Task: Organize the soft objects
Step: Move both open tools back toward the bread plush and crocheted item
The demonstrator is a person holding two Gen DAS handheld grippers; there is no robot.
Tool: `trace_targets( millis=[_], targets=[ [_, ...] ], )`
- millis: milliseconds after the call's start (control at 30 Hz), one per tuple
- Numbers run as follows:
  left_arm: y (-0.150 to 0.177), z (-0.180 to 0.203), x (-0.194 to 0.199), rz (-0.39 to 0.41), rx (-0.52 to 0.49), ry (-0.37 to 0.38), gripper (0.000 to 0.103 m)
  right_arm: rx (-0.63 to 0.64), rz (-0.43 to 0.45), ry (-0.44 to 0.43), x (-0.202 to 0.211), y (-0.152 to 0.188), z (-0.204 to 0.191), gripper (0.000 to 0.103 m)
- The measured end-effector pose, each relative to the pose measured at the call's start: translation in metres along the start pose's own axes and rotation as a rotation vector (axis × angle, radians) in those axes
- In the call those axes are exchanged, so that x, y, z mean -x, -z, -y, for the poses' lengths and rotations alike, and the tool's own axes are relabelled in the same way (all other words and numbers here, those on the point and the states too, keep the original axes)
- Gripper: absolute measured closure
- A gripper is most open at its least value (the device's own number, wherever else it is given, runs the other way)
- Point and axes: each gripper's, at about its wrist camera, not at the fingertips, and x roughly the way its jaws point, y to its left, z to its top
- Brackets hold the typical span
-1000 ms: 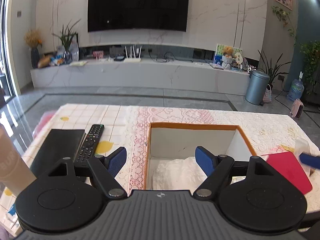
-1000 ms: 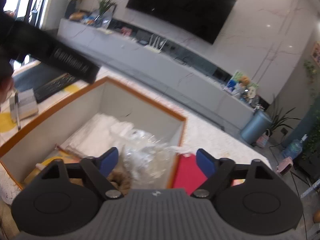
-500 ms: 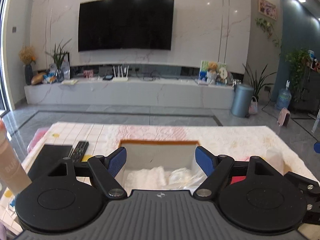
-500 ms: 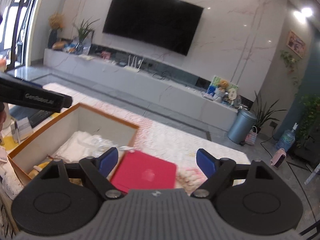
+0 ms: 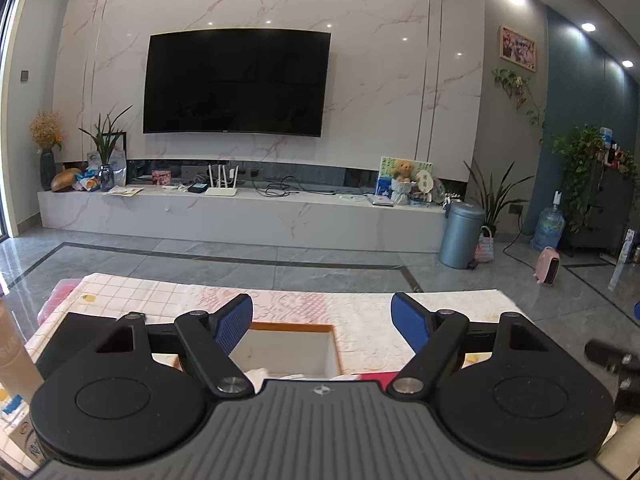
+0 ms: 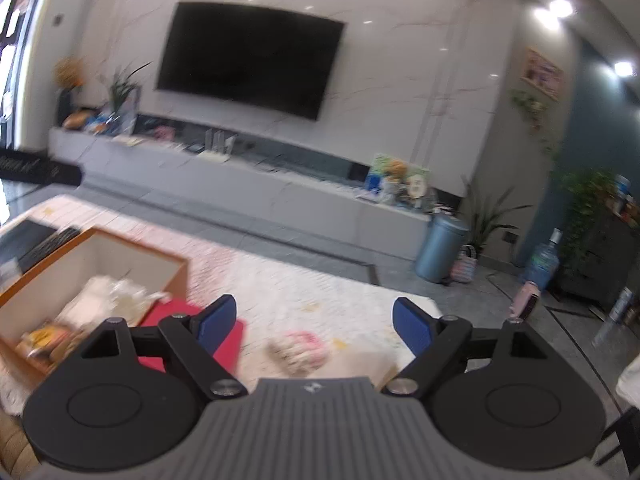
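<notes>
1. Reaching for the pink soft toy [image 6: 299, 350], which lies on the counter [image 6: 320, 292] between the empty, spread right gripper [image 6: 316, 320] fingers, risks pinching the lace cloth too.
2. Carrying it left could clip the box [image 6: 182, 268] rim.
3. Left gripper [image 5: 322, 322], fingers apart and empty, hovers above that box and may collide.

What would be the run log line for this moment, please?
left gripper: open, empty | right gripper: open, empty | box: holds soft items | pink soft object: on table, outside box

One box [image 6: 100, 256], one red pad [image 6: 234, 334], one pink soft toy [image 6: 300, 350], perhaps one remote [image 6: 48, 246]
</notes>
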Motion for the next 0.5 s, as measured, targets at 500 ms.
trace_targets(
  millis=[500],
  targets=[
    [0.027, 0.055, -0.023, -0.052, -0.028, 0.112, 0.01, -0.075, 0.005, 0.066, -0.012, -0.013, 0.068, 0.015]
  ],
)
